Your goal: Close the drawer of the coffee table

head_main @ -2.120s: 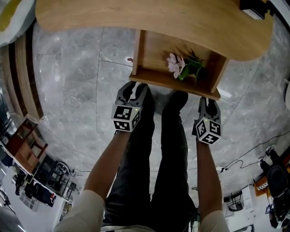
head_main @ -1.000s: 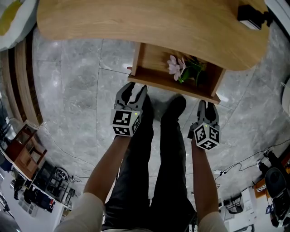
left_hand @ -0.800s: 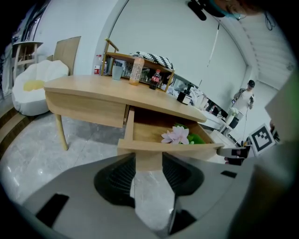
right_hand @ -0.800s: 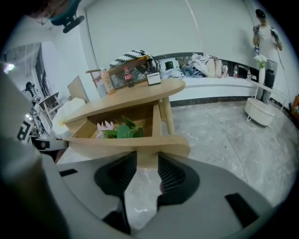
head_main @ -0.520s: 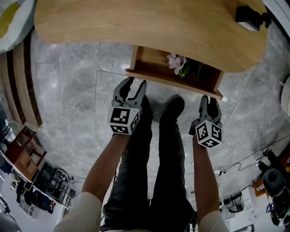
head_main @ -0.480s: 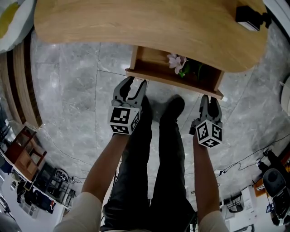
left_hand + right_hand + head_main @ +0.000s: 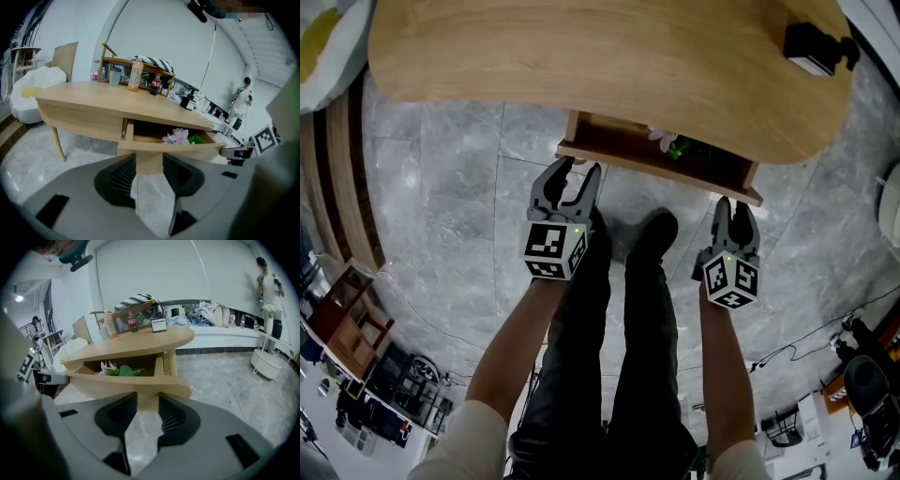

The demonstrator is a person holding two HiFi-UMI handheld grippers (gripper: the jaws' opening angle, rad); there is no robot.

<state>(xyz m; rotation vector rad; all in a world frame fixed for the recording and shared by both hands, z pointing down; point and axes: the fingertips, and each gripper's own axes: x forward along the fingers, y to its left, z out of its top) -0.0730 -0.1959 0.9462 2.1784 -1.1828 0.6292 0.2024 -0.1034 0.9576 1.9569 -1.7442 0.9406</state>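
The drawer hangs under the near edge of the coffee table's worktop, right of its middle. It juts out only partway toward the person, with a pink flower and green leaves lying inside. The main risk, as I judge it, is a crooked push: if one end of the front panel is driven harder than the other, the drawer could skew and bind. A tip could also slide off the narrow front, over its lip onto the flower or under it toward the marble floor. Any stem standing proud might snag under the worktop's edge. The left claw sits at the left end of the front panel and the right claw at the right end. Both have their jaws held wide and clasp nothing, the panel showing just past the tips. Whether they press on it cannot be told for sure. Both forearms reach forward and slope downward, marker cubes facing up, on either side of the person's legs.
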